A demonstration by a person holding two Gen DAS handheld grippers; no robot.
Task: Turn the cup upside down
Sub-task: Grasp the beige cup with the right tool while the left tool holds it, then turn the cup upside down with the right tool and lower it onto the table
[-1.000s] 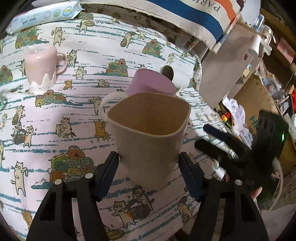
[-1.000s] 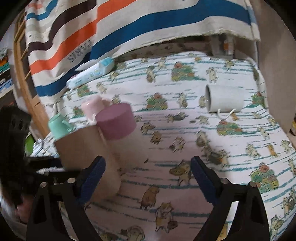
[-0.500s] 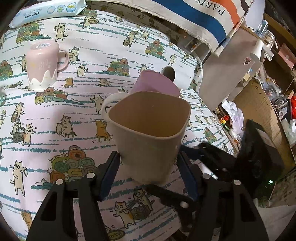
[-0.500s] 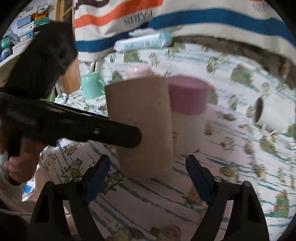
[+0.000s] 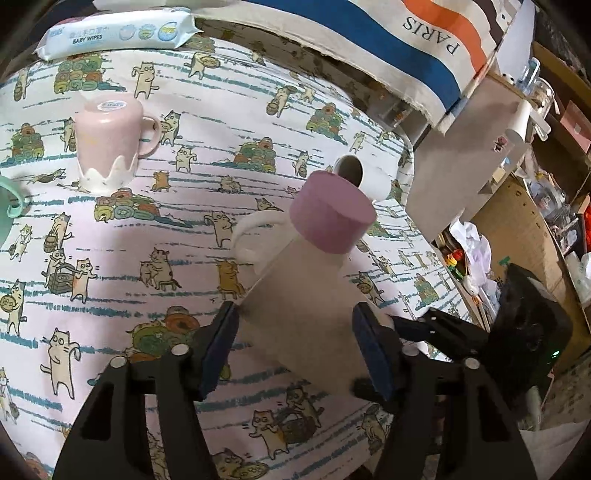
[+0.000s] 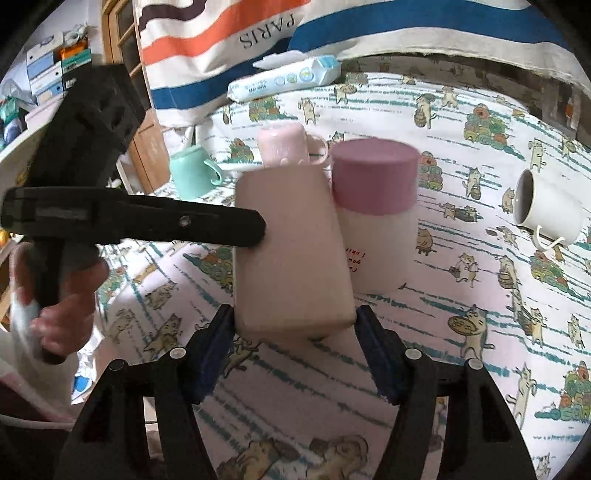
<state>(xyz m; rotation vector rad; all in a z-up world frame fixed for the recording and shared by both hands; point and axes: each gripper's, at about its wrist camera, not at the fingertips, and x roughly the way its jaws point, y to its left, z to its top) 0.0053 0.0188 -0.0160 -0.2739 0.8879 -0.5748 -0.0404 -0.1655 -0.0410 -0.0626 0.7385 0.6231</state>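
A beige square cup [image 5: 299, 314] [image 6: 291, 258] with a white handle [image 5: 255, 236] is held tilted above the cat-print tablecloth. My left gripper [image 5: 295, 343] is shut on its sides. My right gripper [image 6: 295, 343] has its jaws on both sides of the cup's lower end, touching or nearly touching it. In the right wrist view the left gripper's finger [image 6: 207, 225] presses the cup's side. The cup's opening is hidden from both cameras.
A white cup with a purple base [image 5: 332, 218] [image 6: 373, 214] stands upside down right behind the beige cup. A pink cup [image 5: 107, 147] is also inverted. A white mug [image 6: 546, 210] lies on its side; a mint cup [image 6: 192, 170] and baby wipes [image 5: 118, 35] lie farther off.
The beige cup has tipped over from mouth facing the left camera to side and base showing. My right gripper has moved in and closed around its lower end.
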